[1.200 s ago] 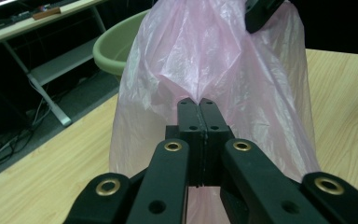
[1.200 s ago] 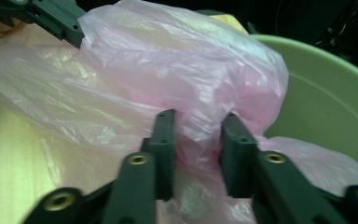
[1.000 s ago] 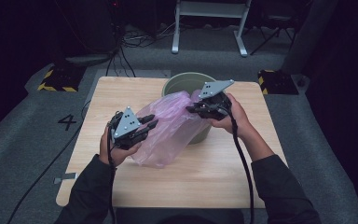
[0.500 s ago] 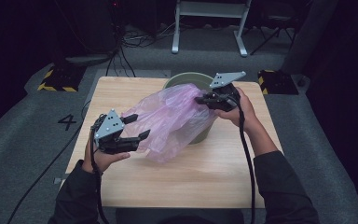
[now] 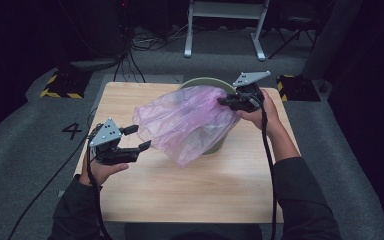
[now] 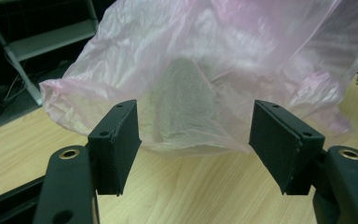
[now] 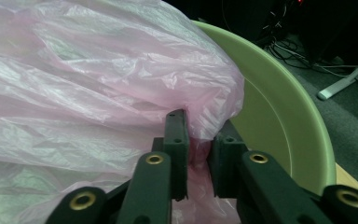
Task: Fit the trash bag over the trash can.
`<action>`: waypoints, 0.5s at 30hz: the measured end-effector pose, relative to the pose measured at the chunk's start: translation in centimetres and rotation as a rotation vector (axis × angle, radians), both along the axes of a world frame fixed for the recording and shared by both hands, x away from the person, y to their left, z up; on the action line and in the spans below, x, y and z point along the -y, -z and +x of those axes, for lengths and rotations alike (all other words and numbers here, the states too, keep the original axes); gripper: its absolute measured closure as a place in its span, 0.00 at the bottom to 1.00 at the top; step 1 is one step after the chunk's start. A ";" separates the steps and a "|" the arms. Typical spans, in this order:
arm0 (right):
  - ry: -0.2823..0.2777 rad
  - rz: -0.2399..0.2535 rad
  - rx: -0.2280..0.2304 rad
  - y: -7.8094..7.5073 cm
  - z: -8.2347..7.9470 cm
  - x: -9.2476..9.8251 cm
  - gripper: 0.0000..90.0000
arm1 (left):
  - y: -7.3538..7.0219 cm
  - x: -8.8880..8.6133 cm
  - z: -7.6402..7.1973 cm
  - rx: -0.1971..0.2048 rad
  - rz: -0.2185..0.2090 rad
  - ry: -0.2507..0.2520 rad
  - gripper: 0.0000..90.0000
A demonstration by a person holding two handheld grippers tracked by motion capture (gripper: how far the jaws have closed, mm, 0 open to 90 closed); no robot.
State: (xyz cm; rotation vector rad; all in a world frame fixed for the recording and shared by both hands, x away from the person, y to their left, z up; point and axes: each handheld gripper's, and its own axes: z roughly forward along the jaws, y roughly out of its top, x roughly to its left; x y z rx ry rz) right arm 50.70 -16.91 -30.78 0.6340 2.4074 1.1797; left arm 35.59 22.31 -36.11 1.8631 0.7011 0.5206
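Dark room, grey carpet floor [image 5: 25, 150] with a white number 4 [image 5: 72, 130] marked left of the table. Yellow-and-black striped blocks [image 5: 60, 86] sit on the floor at the far left and far right corners. White metal frame legs [image 5: 225, 25] stand far back, with loose cables on the floor beside them.

Wooden table [image 5: 180, 195], light grain, bare across its near half.

Left side: left gripper [image 5: 135, 138] held low over the table's left edge, pointing right toward the bag. Its jaws are spread wide with nothing between them; they have just been opening. In the left gripper view the two black pads [image 6: 119, 142] stand well apart, the bag's loose edge hanging beyond them, not touched. A cable trails from the gripper down past the person's dark sleeve [image 5: 75, 210].

Middle: pink plastic bag [image 5: 185, 122], thin, translucent and crumpled, draped over the near side of a green bucket [image 5: 215, 145] that stands on the far right part of the table. The bag's free end sags left and down to the tabletop, just beside the bucket's base. The bucket's pale green rim [image 7: 279, 107] shows past the plastic in the right gripper view.

Right side: right gripper [image 5: 222, 100] at the bucket's far right rim, pointing left. Its jaws are nearly together, pinching a gathered fold of the bag; they have just been easing apart slightly, and the plastic is between the pads [image 7: 177, 140]. Right hand [image 5: 260, 112] wraps the gripper body, cable running back along the forearm.
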 end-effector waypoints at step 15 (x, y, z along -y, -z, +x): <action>0.008 0.030 0.072 -0.6 -2.6 0.2 0.45 | 0.6 2.6 1.3 0.039 0.046 -0.069 0.50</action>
